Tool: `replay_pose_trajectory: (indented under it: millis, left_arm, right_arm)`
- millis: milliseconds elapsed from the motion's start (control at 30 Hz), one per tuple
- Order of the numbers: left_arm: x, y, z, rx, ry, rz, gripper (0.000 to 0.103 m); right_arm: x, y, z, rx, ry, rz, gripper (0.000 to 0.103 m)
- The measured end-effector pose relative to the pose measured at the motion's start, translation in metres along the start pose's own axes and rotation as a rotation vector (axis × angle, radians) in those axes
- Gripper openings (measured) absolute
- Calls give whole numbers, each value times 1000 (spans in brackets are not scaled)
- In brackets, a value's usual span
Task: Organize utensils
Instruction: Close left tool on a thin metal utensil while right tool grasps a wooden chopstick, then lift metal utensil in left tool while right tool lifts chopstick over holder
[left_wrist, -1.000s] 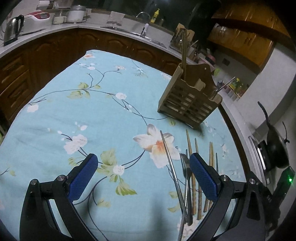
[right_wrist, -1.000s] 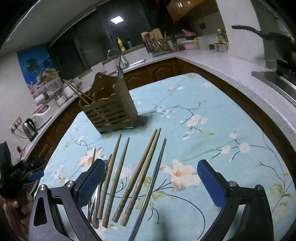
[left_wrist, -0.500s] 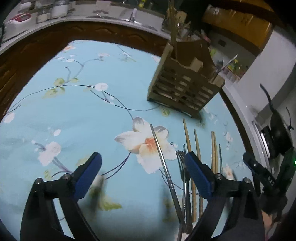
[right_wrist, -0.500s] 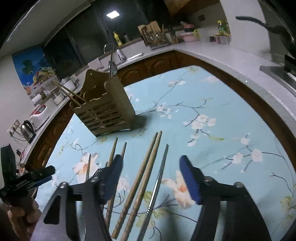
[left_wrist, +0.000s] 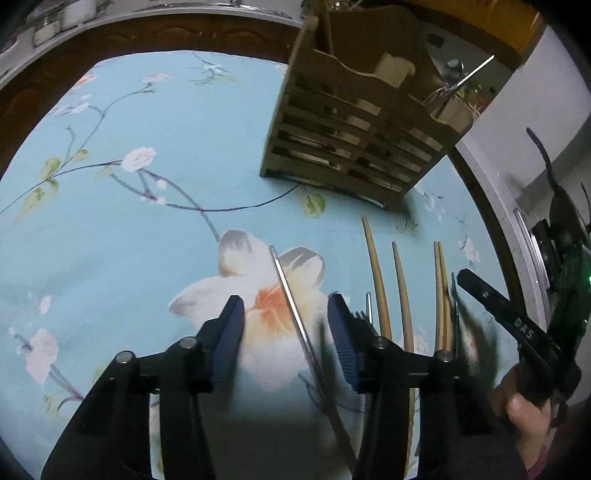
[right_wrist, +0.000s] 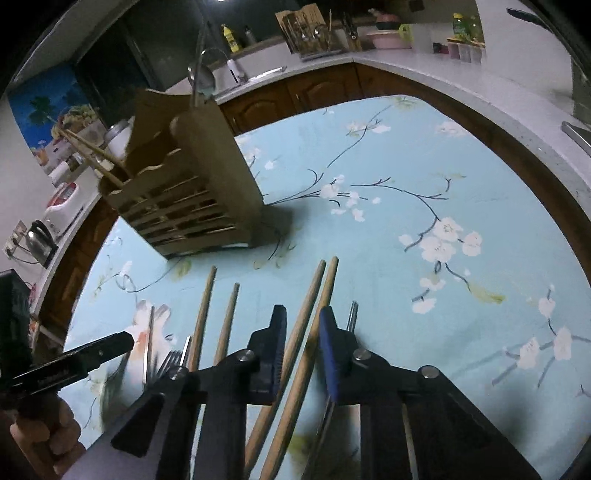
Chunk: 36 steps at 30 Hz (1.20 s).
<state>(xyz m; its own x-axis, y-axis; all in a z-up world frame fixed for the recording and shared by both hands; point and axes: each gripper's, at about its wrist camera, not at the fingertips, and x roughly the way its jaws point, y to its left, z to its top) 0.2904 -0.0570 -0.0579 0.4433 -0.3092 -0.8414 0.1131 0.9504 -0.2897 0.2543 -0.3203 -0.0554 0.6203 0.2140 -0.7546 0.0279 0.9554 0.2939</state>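
Note:
A wooden utensil holder (left_wrist: 362, 122) (right_wrist: 188, 192) stands on the blue floral tablecloth, with chopsticks and a metal utensil in it. Loose utensils lie in front of it. My left gripper (left_wrist: 286, 314) is half closed, its jaws on either side of a metal chopstick (left_wrist: 291, 295) without touching it. My right gripper (right_wrist: 301, 325) is narrowly open around a pair of wooden chopsticks (right_wrist: 314, 295). Two more wooden chopsticks (right_wrist: 207, 306) (left_wrist: 376, 266), a fork (right_wrist: 170, 363) and another metal chopstick (right_wrist: 352, 312) lie beside them.
The tablecloth (right_wrist: 424, 192) covers a table ringed by a dark wooden edge and kitchen counters. A kettle (right_wrist: 38, 238) and jars stand on the left counter. A black pan (left_wrist: 557, 206) sits on a stove at the right.
Both grippers have dropped toward the table and narrowed their jaws. The left one now straddles the metal chopstick; the right one straddles the wooden chopstick pair.

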Motion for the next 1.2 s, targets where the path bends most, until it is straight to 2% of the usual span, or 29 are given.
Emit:
replay_pose_trajectory:
  millis: [33,133,300,467,533,633,767,1033,1200]
  left_arm:
    - [3,-1,1,5,6,3,42]
    - [16,-4,6,16,33,18,31]
    - [22,-14,12,61,18,60,30]
    - [27,-23,12,123,-10,103,10]
    - [28,-24,11,139,-21,108,7]
    - [27,-19,12,129,-18,86,4]
    - [13,-9,11,89,-24,28,4]
    - [-54,-5,4,65,-119,-72,4]
    - [-92,-8,1,68,-178,-106,4]
  right_arm:
    - [5,0,2,-7,11,-14,16]
    - [18,-5,6,-4,37,-38,14]
    - [34,-8,13,-16,49,-74,9]
    - [39,-4,18,-41,47,-90,9]
    - [39,-3,18,-49,45,-91,10]
    - [39,-4,19,-39,44,-79,8]
    - [23,-10,16,25,30,0,6]
    - [-37,4,15,9,-73,77,5]
    - [-65,17,13,-7,-116,105,5]
